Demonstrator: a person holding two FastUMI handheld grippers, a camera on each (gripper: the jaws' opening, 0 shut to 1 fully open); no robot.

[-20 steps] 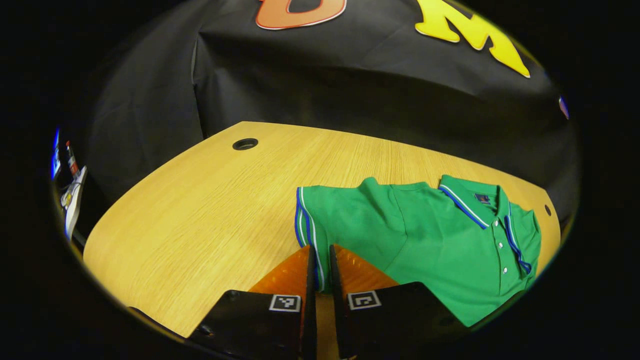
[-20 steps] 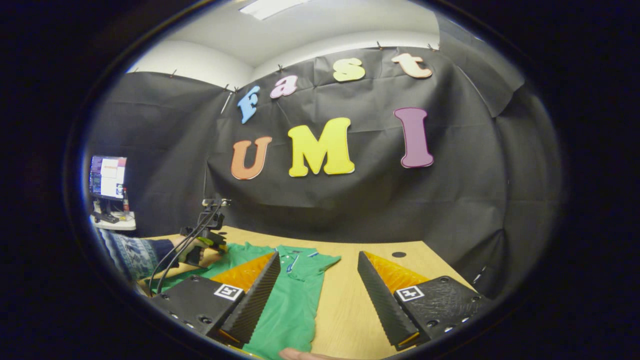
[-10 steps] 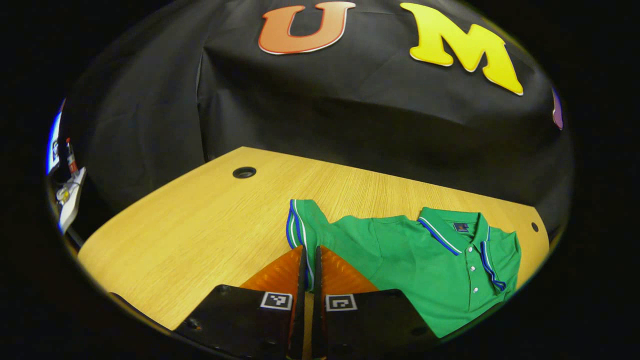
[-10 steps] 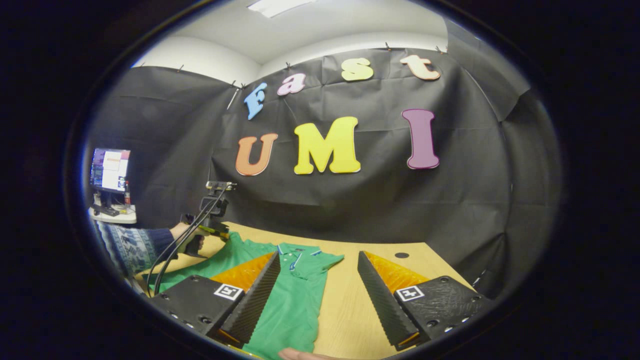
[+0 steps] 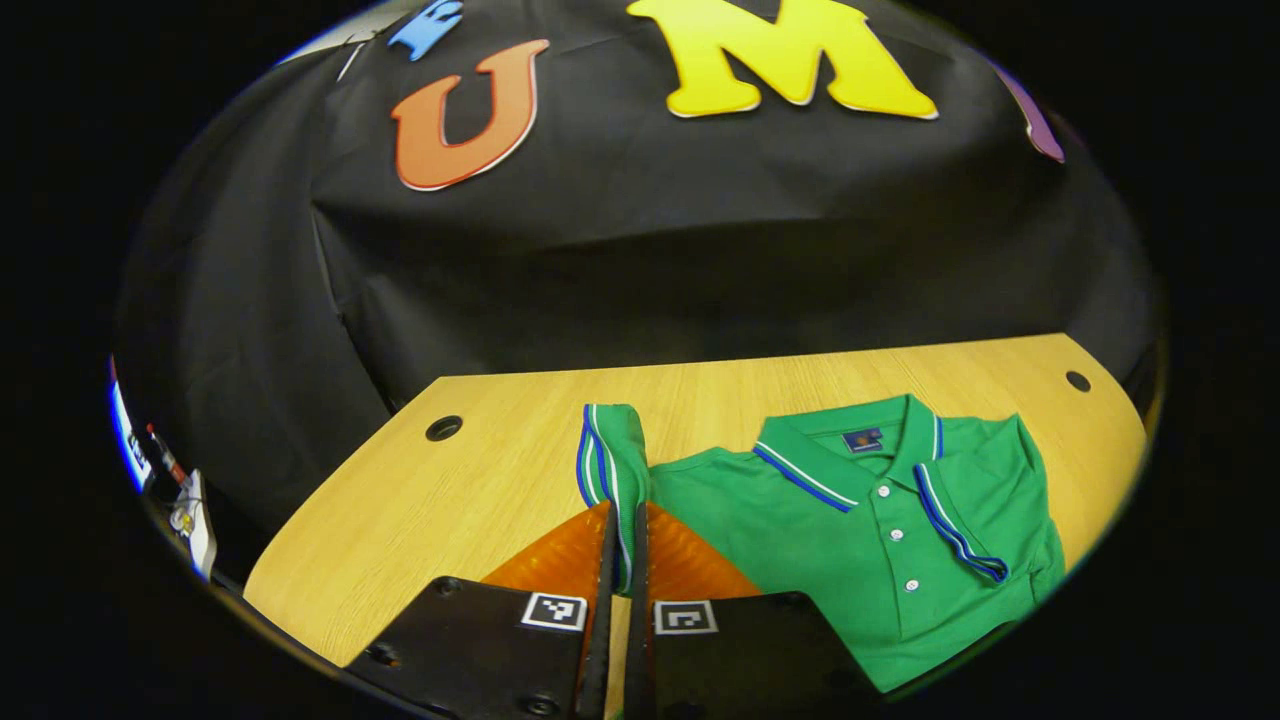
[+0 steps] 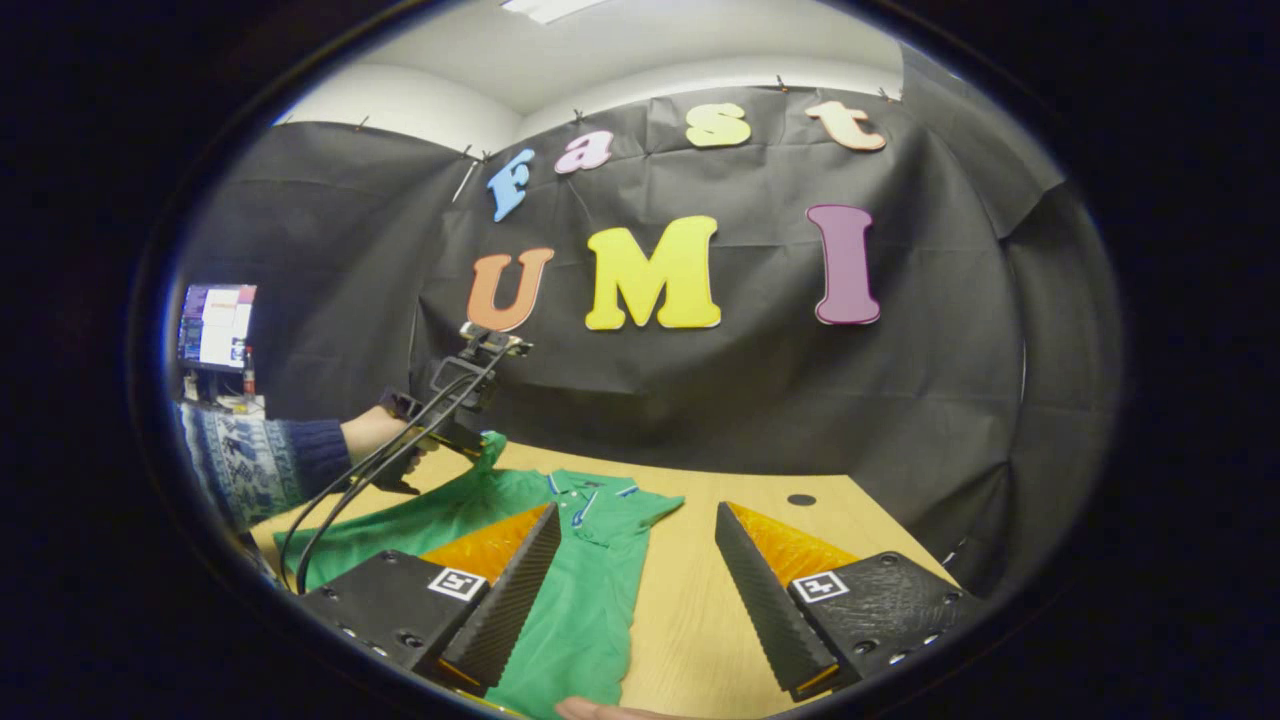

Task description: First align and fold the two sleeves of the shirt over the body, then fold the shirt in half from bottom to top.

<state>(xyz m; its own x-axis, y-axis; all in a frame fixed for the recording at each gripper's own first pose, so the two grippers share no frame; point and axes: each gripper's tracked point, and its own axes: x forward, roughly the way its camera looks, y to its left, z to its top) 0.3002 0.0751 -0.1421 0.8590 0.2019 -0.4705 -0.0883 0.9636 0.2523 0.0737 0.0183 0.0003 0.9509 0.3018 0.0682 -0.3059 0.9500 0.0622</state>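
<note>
A green polo shirt (image 5: 880,540) lies on the wooden tabletop (image 5: 480,490), collar toward the far edge under the black cloth wall, body running back toward the near edge. The left gripper (image 5: 622,560) has its jaws pinched together on the striped cuff of one sleeve (image 5: 612,465), and that sleeve stands lifted off the tabletop, just beside the shirt's shoulder. The other sleeve (image 5: 975,500) appears already laid across the chest near the button placket. In the right gripper view the left gripper, held by a hand (image 6: 375,435) in a patterned sleeve, holds the cloth up above the shirt's far corner, while the right gripper (image 6: 640,575) hovers over the near part of the shirt with its jaws wide apart and nothing between them. The likely step is carrying the lifted sleeve over onto the body. The risks, as I judge them: the grip is on the cuff edge alone, so thin knit could slip out mid-swing and drop in a heap; pulling too hard or too far may drag the whole shirt across the smooth wood and upset the sleeve already folded; and letting go early would leave the sleeve twisted or short of the body rather than aligned. No containers are on the tabletop, just two cable holes (image 5: 443,428) near its far corners.
</note>
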